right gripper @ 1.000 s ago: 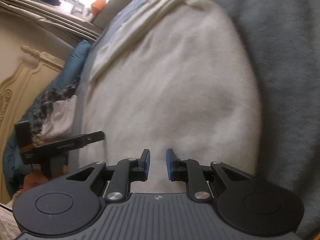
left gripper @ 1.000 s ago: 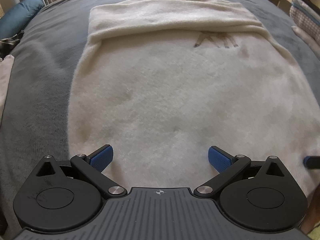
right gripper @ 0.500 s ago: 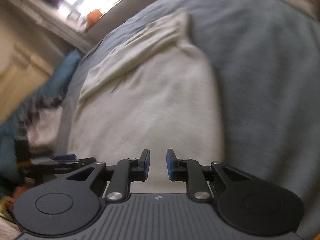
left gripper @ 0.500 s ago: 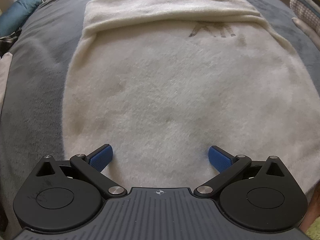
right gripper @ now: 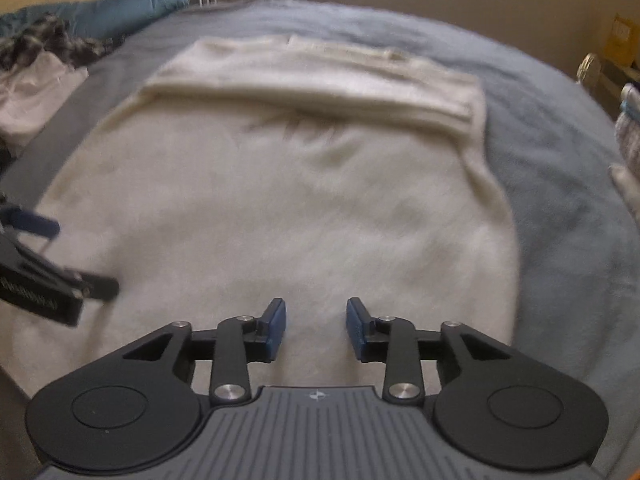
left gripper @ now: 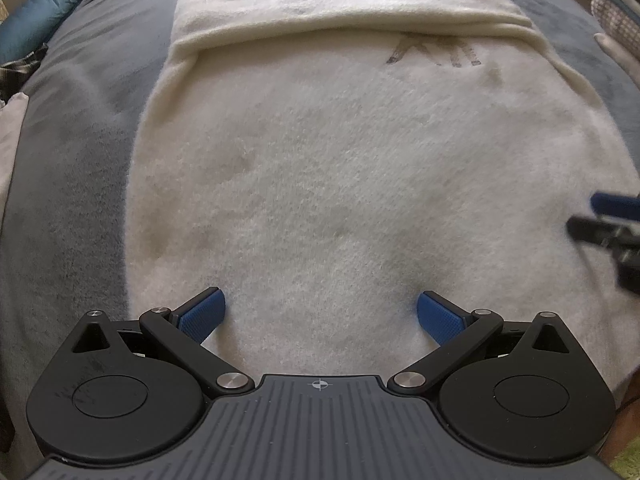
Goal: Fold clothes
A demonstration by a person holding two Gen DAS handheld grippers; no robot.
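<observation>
Cream sweater (left gripper: 340, 168), far end folded, below my wide left claw (left gripper: 320, 314) and half-opened, empty right claw (right gripper: 316, 326), poised for its near hem.

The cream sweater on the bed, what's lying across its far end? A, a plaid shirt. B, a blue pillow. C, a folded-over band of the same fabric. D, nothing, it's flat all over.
C: the sweater has a folded-over band of its own cream fabric across the far end.
</observation>
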